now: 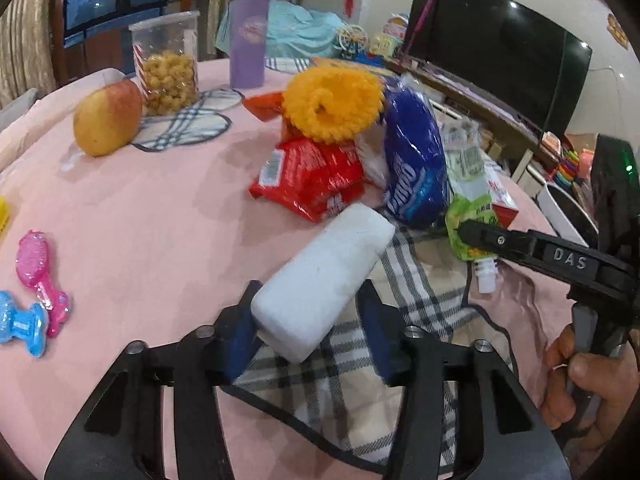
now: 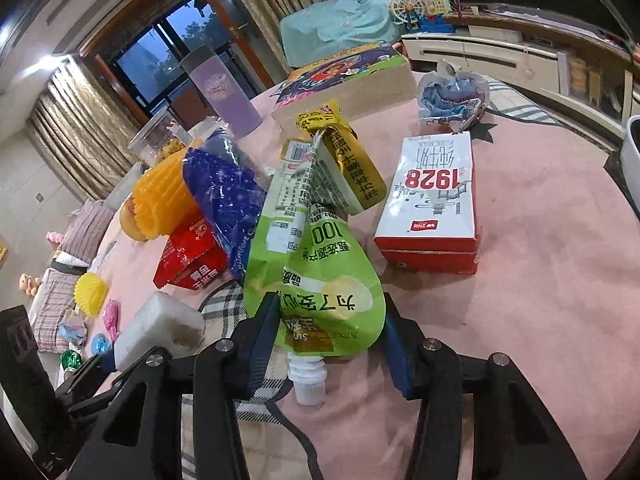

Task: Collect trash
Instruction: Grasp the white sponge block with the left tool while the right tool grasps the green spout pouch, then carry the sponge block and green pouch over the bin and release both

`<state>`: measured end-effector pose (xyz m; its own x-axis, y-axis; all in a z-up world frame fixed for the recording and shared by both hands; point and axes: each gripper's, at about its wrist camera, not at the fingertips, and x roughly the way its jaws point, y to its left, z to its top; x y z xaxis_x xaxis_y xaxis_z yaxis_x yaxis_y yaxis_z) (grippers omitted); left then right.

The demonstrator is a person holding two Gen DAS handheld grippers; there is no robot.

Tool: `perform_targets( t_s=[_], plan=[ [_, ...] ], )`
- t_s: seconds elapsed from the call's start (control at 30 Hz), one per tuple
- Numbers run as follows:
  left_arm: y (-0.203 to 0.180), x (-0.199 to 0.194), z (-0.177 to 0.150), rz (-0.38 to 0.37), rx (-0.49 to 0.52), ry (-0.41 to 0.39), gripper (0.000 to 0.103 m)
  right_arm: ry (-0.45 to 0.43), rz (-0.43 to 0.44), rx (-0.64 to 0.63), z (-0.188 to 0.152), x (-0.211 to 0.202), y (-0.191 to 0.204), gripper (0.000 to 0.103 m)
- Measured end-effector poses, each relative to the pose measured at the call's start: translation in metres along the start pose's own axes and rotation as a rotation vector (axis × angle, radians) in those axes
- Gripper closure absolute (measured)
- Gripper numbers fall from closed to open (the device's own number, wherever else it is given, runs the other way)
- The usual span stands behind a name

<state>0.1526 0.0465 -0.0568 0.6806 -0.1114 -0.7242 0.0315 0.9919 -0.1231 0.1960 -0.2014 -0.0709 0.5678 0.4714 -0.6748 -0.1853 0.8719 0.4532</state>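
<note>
The pink tabletop [image 1: 168, 208] is carrying everything, with a plaid cloth [image 1: 404, 280] lying under the near items. Toward the middle of it a blue bag [image 1: 416, 168], a red wrapper [image 1: 316, 176] and a spiky orange roll [image 1: 332, 104] are lying heaped together, and a milk carton [image 2: 434, 196] is sitting apart to their right. The white foam block [image 1: 324, 280] is lying tilted on the cloth, and the left tongs [image 1: 310, 332] are pinching its near end from both sides. Just beside it, the right tongs [image 2: 328, 344] are gripping the lower part of the green spouted pouch [image 2: 316, 280], its white spout [image 2: 307, 380] pointing back between the fingers toward the camera.
</note>
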Motion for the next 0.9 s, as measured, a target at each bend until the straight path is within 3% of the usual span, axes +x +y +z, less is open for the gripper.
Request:
perform_targets(
  t_s=[0.13, 0.4, 0.9],
  plan=[
    [-0.003, -0.005, -0.004, -0.007, -0.007, -0.013, 0.063, -0.002, 0.035, -0.005, -0.006, -0.008, -0.001, 0.058],
    [-0.026, -0.018, -0.013, -0.060, -0.014, -0.028, 0.064, -0.042, 0.047, 0.014, -0.020, -0.043, -0.015, 0.058],
    [-0.114, -0.020, -0.008, -0.194, 0.102, -0.029, 0.064, -0.127, -0.014, 0.093, -0.030, -0.104, -0.069, 0.058]
  ],
)
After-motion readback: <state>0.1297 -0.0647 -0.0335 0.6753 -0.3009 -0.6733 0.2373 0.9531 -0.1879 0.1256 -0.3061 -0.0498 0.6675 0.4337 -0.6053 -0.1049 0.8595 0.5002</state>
